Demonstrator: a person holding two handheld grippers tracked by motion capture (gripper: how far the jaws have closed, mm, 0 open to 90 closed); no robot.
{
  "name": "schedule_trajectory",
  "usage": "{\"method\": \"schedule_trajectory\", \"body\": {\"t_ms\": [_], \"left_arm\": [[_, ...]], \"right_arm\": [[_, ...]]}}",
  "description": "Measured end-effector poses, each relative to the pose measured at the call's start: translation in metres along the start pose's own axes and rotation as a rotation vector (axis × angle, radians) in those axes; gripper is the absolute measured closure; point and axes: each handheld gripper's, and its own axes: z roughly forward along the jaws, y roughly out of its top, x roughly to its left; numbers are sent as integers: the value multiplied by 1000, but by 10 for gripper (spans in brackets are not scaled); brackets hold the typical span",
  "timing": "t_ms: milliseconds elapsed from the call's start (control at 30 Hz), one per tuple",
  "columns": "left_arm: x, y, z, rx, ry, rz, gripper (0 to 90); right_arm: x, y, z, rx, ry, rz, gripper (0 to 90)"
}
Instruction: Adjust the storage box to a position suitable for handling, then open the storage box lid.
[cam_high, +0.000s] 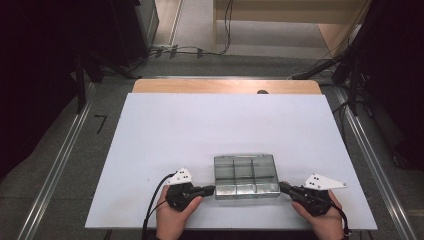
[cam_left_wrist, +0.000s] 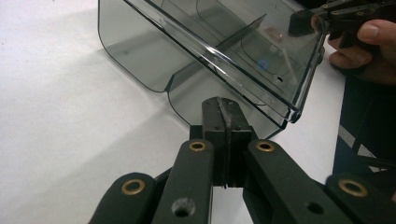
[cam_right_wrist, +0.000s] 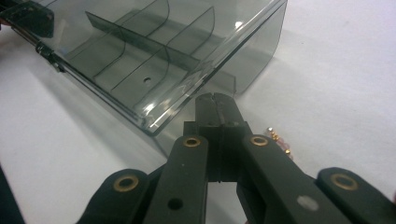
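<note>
Both your left tongs (cam_high: 209, 189) and right tongs (cam_high: 283, 186) are clenched empty, tips at opposite ends of the clear divided box (cam_high: 245, 175) near the worktop (cam_high: 165, 130) front edge. Press inward evenly so it doesn't skew.

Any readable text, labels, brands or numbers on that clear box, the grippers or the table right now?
None can be read.
The clear compartment box bears no lettering; a small blue round mark shows through it in the left gripper view, too blurred to read.
The white table has no print.
</note>
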Motion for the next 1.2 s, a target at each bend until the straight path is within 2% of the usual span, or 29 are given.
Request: {"method": "schedule_trajectory", "body": {"t_ms": [200,367,500,667,867,1067,1200], "left_arm": [[0,-2,-4,-9,-9,-1,896],[0,-2,-5,-10,-7,10,896],[-1,-1,-5,-18,-2,22,896],[-2,0,-7,-30,-14,30,896],[-1,-1,-7,-23,-19,34,896],[-1,-1,-7,-19,-15,37,896],[-1,-1,-7,-19,-12,40,895]], "right_arm": [[4,-3,-3,3,20,-23,884],[4,-5,-6,3,53,-4,881],[5,-7,-8,9,51,-56,879],[-1,-7,-13,-12,120,-61,878],[-1,-7,-11,22,129,-97,876],[-1,-6,-14,16,139,-117,878],[0,-4,-17,-1,165,-119,881]]}}
